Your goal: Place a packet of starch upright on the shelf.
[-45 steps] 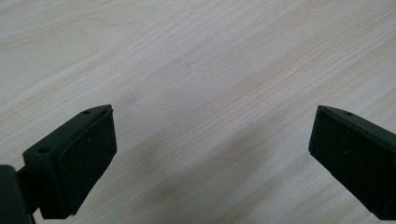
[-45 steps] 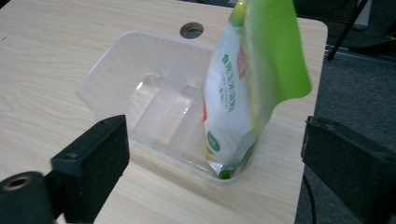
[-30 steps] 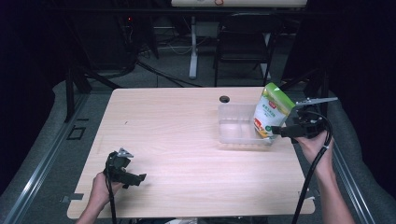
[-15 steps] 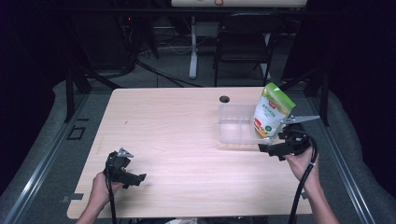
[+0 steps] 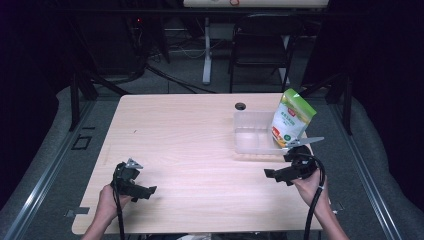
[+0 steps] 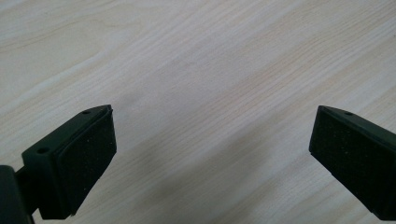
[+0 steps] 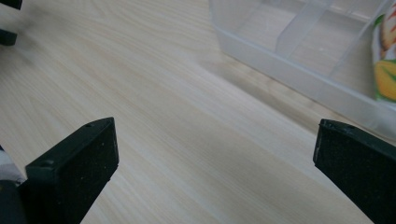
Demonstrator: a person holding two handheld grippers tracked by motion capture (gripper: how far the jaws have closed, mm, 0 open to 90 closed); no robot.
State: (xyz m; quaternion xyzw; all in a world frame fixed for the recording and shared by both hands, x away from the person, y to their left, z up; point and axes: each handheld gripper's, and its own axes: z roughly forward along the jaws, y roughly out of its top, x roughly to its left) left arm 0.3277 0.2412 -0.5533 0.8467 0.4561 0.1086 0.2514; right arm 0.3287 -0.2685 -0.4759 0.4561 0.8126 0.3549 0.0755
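Note:
A green and white snack pouch (image 5: 292, 123) stands upright in the right end of a clear plastic divided tray (image 5: 249, 141) at the table's right. My right gripper (image 5: 270, 174) hovers low in front of the tray, open and empty, jaws pointing left. In the right gripper view the tray's wall (image 7: 299, 77) and a corner of the pouch (image 7: 385, 65) lie ahead to the right. My left gripper (image 5: 148, 191) rests near the table's front left, open with nothing between its jaws; the left gripper view has bare wood between the two pads (image 6: 88, 158).
The light wooden table (image 5: 180, 145) has a small black round hole or knob (image 5: 240, 106) at its far edge. A chair and desk legs stand in the dark behind the table. Grey floor and rails run on both sides.
My right gripper let go of the pouch and drew back toward the table's front, turning its jaws leftward. The pouch stays standing in the tray. The left gripper has not moved.

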